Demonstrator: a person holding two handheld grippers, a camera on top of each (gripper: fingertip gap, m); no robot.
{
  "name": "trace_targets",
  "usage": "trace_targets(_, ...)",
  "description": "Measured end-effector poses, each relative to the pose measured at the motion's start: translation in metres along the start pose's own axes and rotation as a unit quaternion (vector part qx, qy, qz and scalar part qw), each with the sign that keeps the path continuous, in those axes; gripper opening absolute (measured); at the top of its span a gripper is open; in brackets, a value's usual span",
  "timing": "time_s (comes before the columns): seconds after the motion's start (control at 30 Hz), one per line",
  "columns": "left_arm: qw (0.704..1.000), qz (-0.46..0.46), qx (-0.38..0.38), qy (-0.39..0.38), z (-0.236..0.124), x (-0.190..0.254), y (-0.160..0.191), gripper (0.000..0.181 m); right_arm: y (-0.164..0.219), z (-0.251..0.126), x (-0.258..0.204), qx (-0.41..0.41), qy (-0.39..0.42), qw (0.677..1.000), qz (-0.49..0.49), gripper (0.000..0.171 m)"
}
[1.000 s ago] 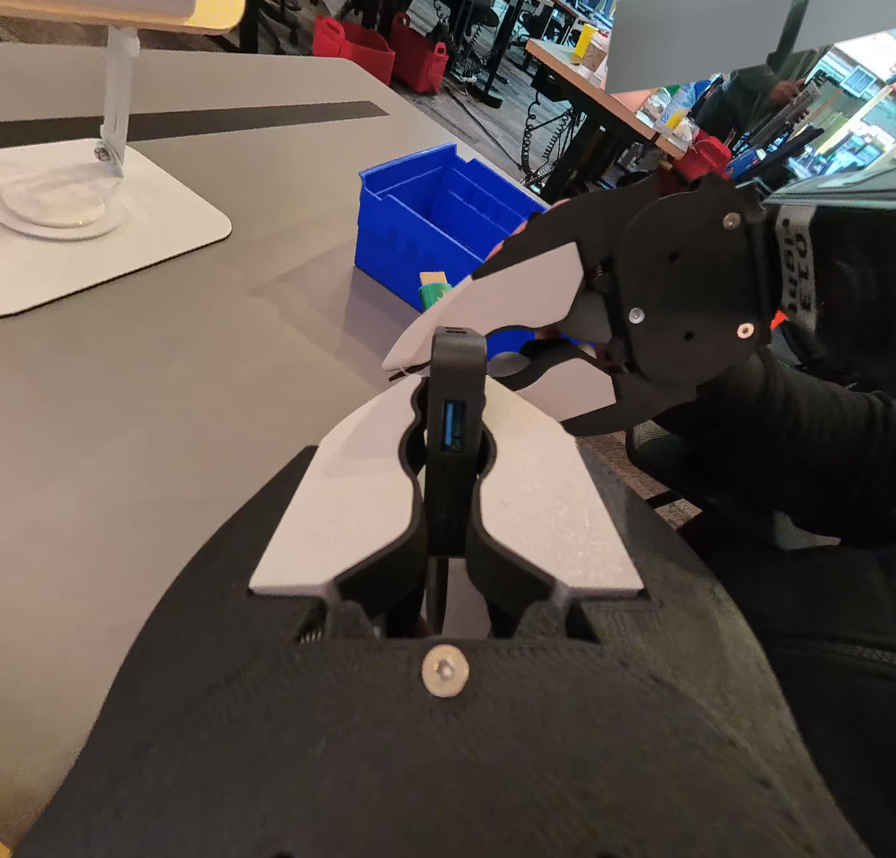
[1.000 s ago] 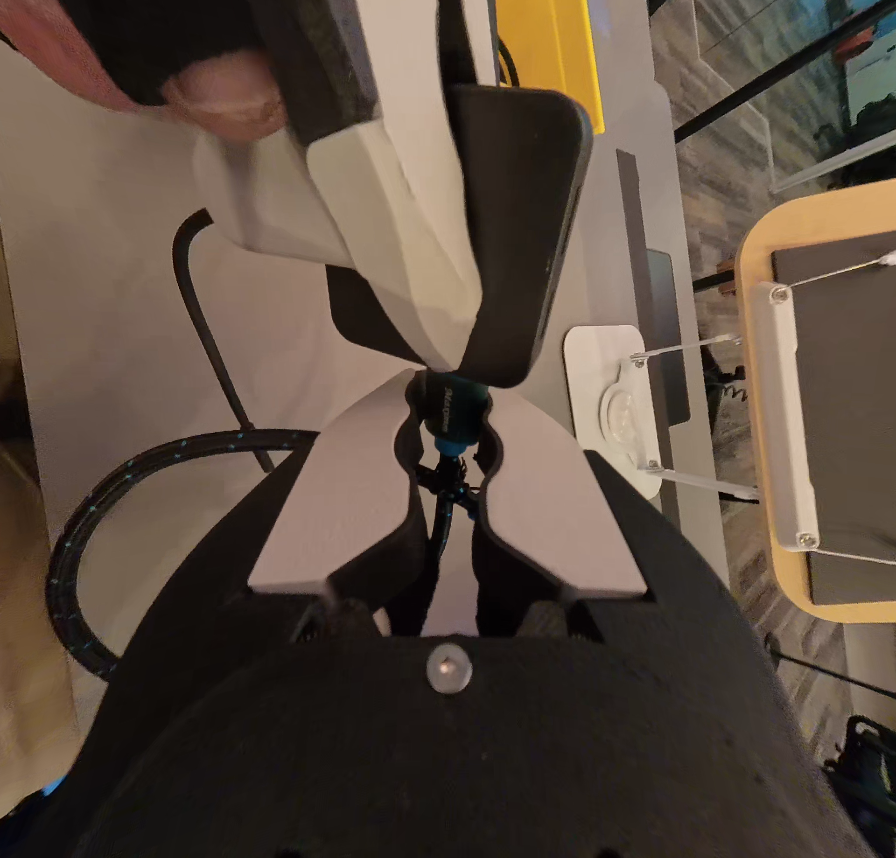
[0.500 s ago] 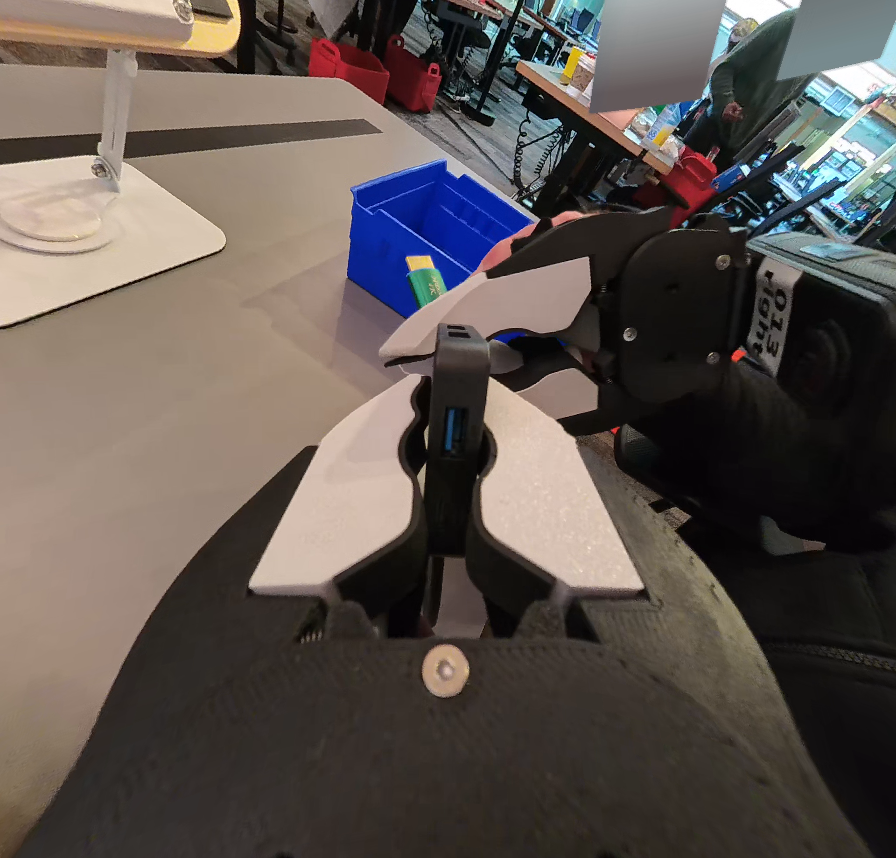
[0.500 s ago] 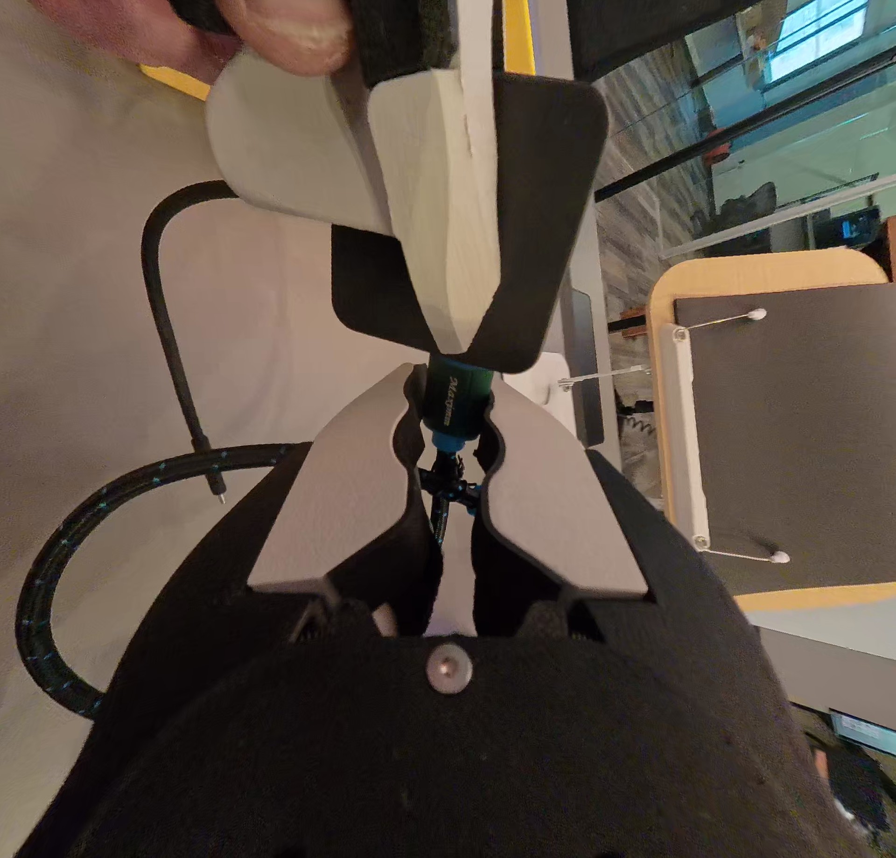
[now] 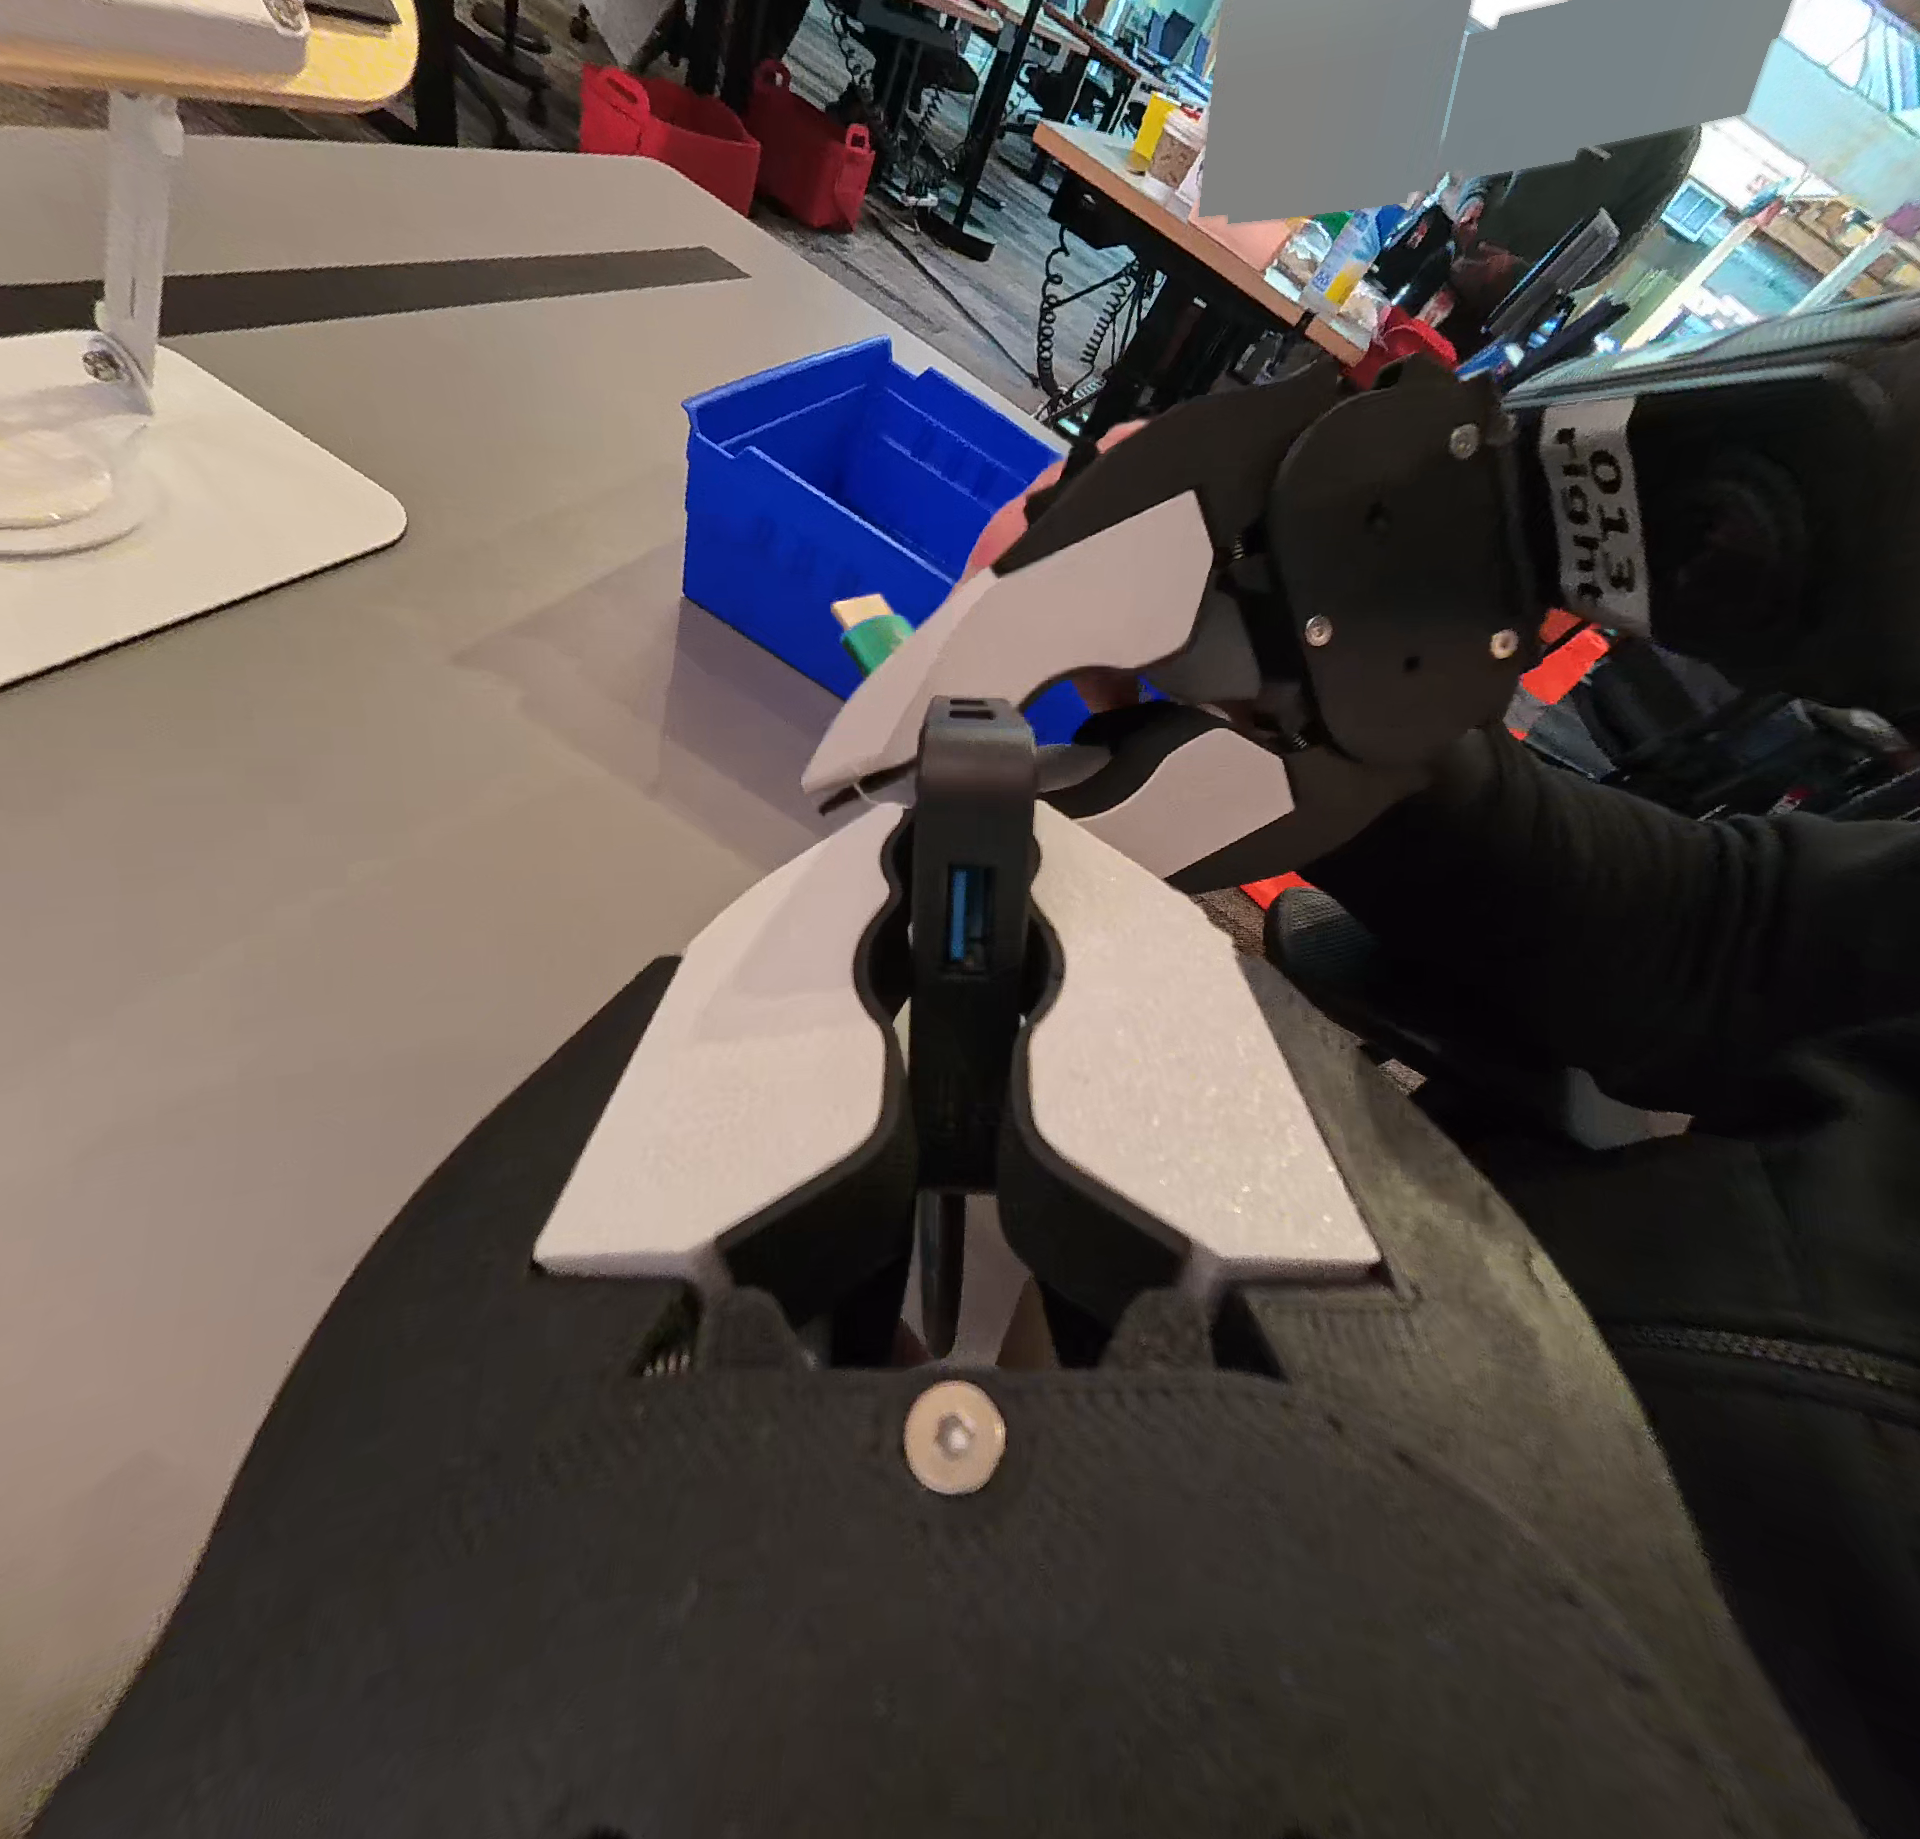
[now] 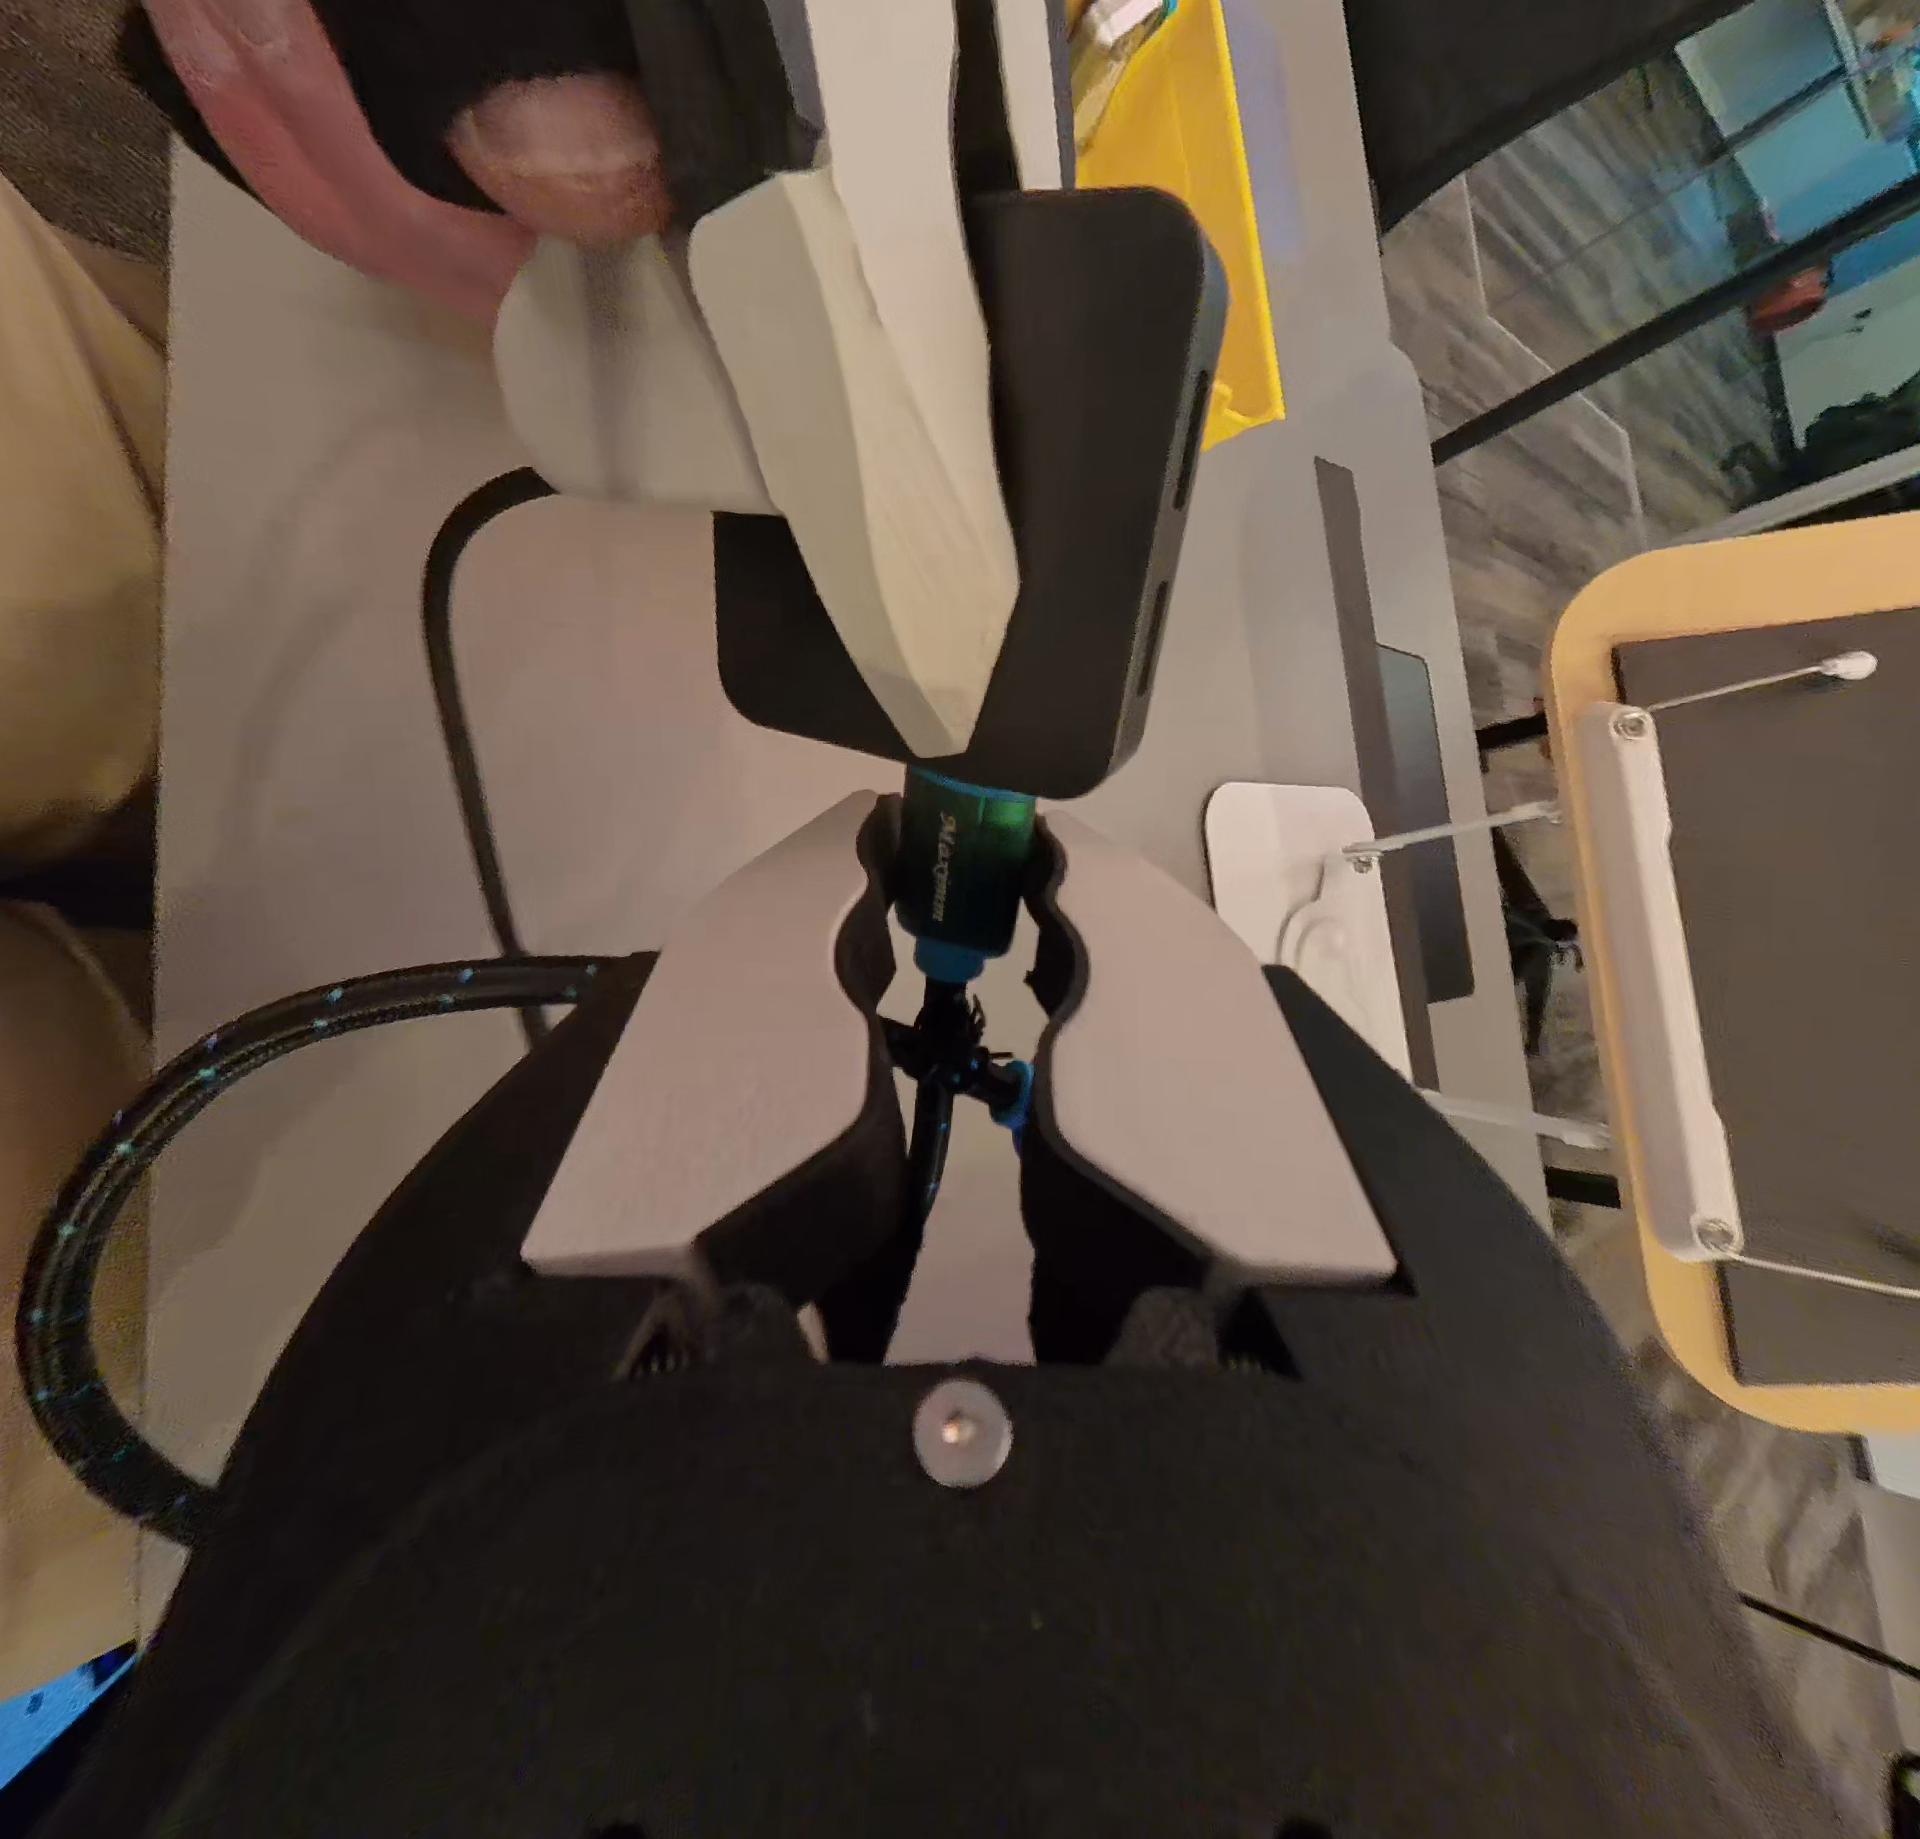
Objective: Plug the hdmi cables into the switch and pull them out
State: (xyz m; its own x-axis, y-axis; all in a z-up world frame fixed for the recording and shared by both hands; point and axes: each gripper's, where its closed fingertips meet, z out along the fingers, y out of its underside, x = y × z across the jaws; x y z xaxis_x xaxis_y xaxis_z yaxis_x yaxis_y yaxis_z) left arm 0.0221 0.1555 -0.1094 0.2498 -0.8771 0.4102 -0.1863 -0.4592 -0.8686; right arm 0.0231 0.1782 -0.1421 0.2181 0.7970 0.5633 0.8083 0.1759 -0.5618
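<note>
One grey table [image 5: 312, 854] carries one blue bin [image 5: 831, 501]; only the right wrist view shows one yellow bin [image 6: 1195, 231]. The left gripper [image 5: 966, 854] clamps one flat black switch [image 6: 1091, 501] edge-on above the table. The right gripper [image 6: 961, 854] grips one green HDMI plug [image 6: 961, 875] seated against the switch's end.

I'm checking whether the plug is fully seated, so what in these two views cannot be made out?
- Right wrist view: the metal tip of the green HDMI plug and its port; the switch edge and the left gripper's pale fingers cover the joint.
- Left wrist view: the plug held by the right gripper is hidden behind the switch.
- Right wrist view: the braided cable runs off the lower left edge.
</note>
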Motion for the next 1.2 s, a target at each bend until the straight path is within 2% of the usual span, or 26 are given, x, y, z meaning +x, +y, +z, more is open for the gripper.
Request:
trace_targets(0.1, 1.000, -0.004, -0.004, -0.007, 0.001, -0.001, 0.001, 0.014, 0.000, 0.002, -0.001, -0.018, 0.022, 0.999, -0.015, 0.018)
trace_targets(0.3, 0.999, -0.001, 0.013, -0.036, -0.002, -0.005, -0.004, 0.015, -0.001, 0.005, 0.016, -0.064, 0.140, 0.987, -0.055, 0.018)
trace_targets(0.5, 1.000, 0.003, 0.010, -0.008, -0.004, 0.001, -0.005, 0.014, -0.005, -0.002, 0.014, -0.027, 0.119, 0.989, -0.081, 0.017)
trace_targets(0.6, 1.000, -0.001, 0.013, -0.003, -0.002, 0.002, -0.006, 0.014, -0.001, -0.003, 0.015, -0.031, 0.108, 0.991, -0.072, 0.017)
trace_targets(0.63, 0.999, -0.004, 0.031, -0.013, -0.006, -0.002, -0.012, 0.014, 0.013, -0.006, 0.024, -0.063, 0.124, 0.988, -0.068, 0.017)
trace_targets(0.7, 0.992, -0.027, 0.105, -0.058, -0.049, -0.028, -0.043, 0.014, 0.050, -0.022, 0.050, -0.074, 0.145, 0.987, 0.002, 0.016)
trace_targets(0.77, 0.987, 0.023, 0.121, -0.102, -0.076, -0.038, -0.061, 0.014, 0.052, -0.034, 0.060, -0.054, 0.134, 0.989, 0.041, 0.016)
trace_targets(0.83, 0.988, 0.043, 0.104, -0.102, -0.068, -0.031, -0.061, 0.014, 0.039, -0.030, 0.056, -0.036, 0.112, 0.991, 0.059, 0.016)
trace_targets(0.9, 0.988, 0.070, 0.081, -0.115, -0.059, -0.028, -0.054, 0.014, 0.050, -0.026, 0.055, -0.068, 0.117, 0.989, 0.053, 0.016)
trace_targets(0.97, 0.988, 0.070, 0.077, -0.114, -0.059, -0.028, -0.053, 0.014, 0.053, -0.033, 0.060, -0.053, 0.117, 0.988, 0.084, 0.016)
trace_targets(1.1, 0.991, 0.049, 0.096, -0.083, -0.065, -0.031, -0.054, 0.014, 0.068, -0.078, 0.094, -0.065, 0.170, 0.973, 0.141, 0.016)
trace_targets(1.2, 0.991, 0.036, 0.101, -0.079, -0.070, -0.035, -0.056, 0.014, 0.112, -0.120, 0.117, -0.108, 0.217, 0.948, 0.204, 0.016)
